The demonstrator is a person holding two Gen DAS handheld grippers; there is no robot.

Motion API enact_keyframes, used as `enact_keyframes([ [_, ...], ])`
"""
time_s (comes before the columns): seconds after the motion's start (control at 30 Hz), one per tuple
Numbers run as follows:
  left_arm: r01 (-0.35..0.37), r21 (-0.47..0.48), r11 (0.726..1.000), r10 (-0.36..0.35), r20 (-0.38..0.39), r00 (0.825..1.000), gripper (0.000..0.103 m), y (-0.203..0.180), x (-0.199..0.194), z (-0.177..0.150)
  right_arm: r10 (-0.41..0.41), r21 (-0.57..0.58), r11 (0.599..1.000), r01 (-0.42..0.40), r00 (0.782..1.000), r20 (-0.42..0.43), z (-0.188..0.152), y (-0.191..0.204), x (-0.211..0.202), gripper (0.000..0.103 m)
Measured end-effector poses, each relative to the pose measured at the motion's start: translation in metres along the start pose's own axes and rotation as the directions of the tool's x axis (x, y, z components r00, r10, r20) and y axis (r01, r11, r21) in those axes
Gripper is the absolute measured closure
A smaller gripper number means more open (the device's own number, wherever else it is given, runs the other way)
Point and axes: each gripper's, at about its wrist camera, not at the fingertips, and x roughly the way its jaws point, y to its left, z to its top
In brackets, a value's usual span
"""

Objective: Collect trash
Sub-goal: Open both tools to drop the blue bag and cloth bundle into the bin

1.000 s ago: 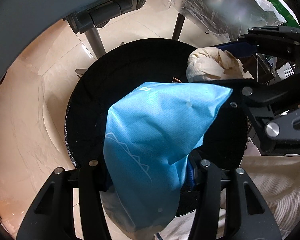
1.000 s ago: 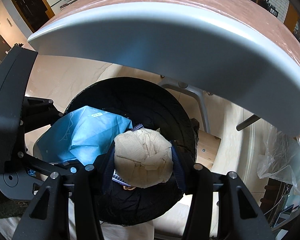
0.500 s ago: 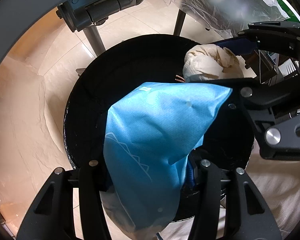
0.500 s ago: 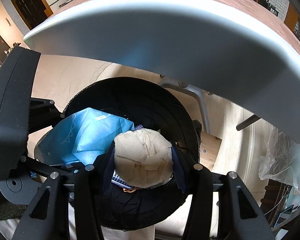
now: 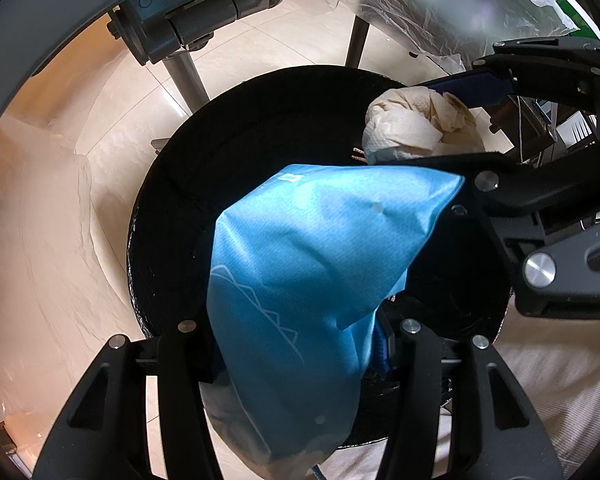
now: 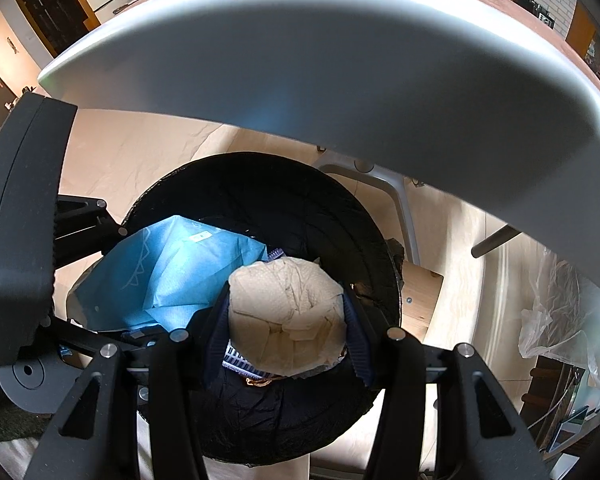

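Left tongs [image 5: 300, 344]: clenched on a blue wrapper [image 5: 312, 264], which fills the gap between the two fingers and sticks forward and upward out of them. The wrapper carries a thin white zigzag line print and a small white rectangular mark near its top edge; no lettering on it can be read. In the right wrist view the same wrapper [image 6: 172, 276] shows at left, held over the bin.

Right tongs [image 6: 286, 320]: clenched on a crumpled wad of beige paper towel [image 6: 288, 312], pressed between the dark blue ribbed pads [image 6: 354, 332]. A piece with a blue-and-white stripe pattern pokes out under the wad at its lower left; what it is cannot be told. In the left wrist view the wad [image 5: 416, 128] sits at upper right, just beyond the wrapper's top edge.

Below both loads: a round bin with a black liner [image 6: 300, 208], mouth open. Both pieces of trash hang above the opening, side by side and near each other; contact between them cannot be judged.

Around the bin: pale tiled floor [image 5: 60, 200], grey metal legs [image 6: 400, 216], and a white tabletop [image 6: 300, 60] edge overhead. Crumpled clear plastic [image 6: 560, 312] lies at far right.
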Motion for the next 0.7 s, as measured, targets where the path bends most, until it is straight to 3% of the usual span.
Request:
enact_keyframes([
  [0.37,-0.008,0.002,1.000,0.008,0.010,1.000,0.049,0.000,-0.001,0.000,0.001,-0.003,1.000,-0.001,1.000,-0.005,0.000,0.000,0.001,0.053],
  [0.57,-0.011,0.011,1.000,0.011,0.049,0.999,0.037,0.000,-0.008,0.000,0.003,0.009,1.000,-0.003,1.000,-0.003,0.000,-0.003,-0.001,0.052],
  [0.63,-0.027,0.018,0.999,0.025,0.060,0.998,0.032,-0.001,-0.009,-0.001,0.009,0.015,1.000,-0.009,1.000,-0.008,0.000,-0.004,0.000,0.049],
  [0.7,-0.039,0.019,0.999,0.038,0.067,0.997,0.025,-0.002,-0.010,-0.001,0.010,0.038,0.999,-0.010,1.000,-0.005,0.000,-0.007,-0.001,0.034],
])
